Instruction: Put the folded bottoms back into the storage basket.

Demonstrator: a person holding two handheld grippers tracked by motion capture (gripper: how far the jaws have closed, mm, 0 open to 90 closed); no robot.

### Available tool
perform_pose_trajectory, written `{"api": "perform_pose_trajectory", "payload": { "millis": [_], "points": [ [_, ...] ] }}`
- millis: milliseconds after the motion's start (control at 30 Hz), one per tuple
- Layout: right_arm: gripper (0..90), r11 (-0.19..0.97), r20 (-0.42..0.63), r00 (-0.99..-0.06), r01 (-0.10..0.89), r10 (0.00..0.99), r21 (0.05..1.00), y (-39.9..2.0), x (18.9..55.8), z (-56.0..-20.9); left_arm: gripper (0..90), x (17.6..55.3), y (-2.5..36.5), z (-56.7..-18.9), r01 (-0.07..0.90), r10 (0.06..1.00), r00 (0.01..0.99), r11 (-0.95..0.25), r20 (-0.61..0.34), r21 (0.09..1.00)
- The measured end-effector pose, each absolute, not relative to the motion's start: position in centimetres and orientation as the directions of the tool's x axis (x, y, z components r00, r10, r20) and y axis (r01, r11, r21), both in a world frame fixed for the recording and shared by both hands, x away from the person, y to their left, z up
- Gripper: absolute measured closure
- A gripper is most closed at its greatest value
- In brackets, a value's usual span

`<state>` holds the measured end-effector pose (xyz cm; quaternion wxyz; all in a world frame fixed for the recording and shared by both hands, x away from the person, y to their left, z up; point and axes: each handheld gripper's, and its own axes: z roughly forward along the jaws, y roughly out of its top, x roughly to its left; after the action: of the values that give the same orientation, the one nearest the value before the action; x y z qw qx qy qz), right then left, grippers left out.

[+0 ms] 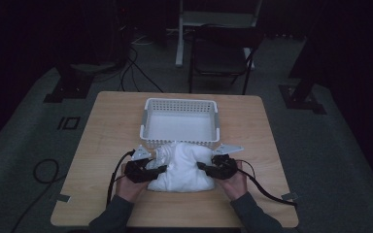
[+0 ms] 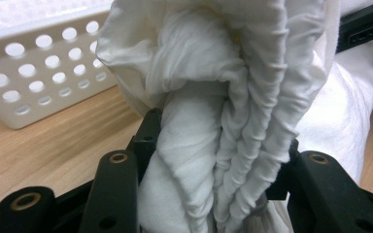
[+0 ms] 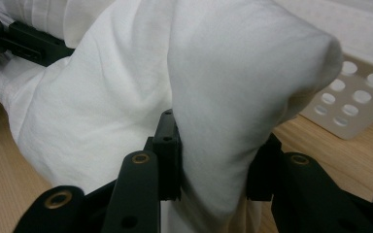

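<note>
A bundled white cloth [image 1: 182, 167] lies on the wooden table just in front of a white perforated basket [image 1: 180, 121]. My left gripper [image 1: 161, 169] is shut on the cloth's left side, where gathered folds [image 2: 218, 145] are squeezed between its black jaws. On the cloth's right side my right gripper [image 1: 201, 166] is shut on a thick smooth fold [image 3: 218, 141]. The other gripper's black jaw [image 2: 364, 26] shows past the cloth in the left gripper view. In the right gripper view the far gripper's jaw [image 3: 29, 41] appears at the top left.
The basket's wall [image 2: 34, 77] stands close behind the cloth and looks empty inside. A dark chair [image 1: 221, 56] and cables lie on the floor beyond the table. Bare tabletop [image 1: 111, 126] extends to the left and right of the basket.
</note>
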<state>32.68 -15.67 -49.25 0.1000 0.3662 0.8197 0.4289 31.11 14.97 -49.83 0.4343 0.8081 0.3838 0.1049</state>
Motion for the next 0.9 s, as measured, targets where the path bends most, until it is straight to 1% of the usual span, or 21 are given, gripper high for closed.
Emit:
{"api": "perform_pose_trajectory", "payload": {
  "millis": [400,900],
  "points": [
    [65.6,0.367,0.130,-0.719,0.491,0.683,0.790,-15.6,32.3,-48.4,54.4,30.8,15.1,-49.0,0.515,0.710,0.687,-0.324,-0.156,0.794],
    [65.7,0.364,0.117,-0.726,0.469,0.677,0.804,-15.6,32.3,-46.7,54.5,30.8,15.2,-46.8,0.481,0.705,0.699,-0.340,-0.119,0.808]
  ]
}}
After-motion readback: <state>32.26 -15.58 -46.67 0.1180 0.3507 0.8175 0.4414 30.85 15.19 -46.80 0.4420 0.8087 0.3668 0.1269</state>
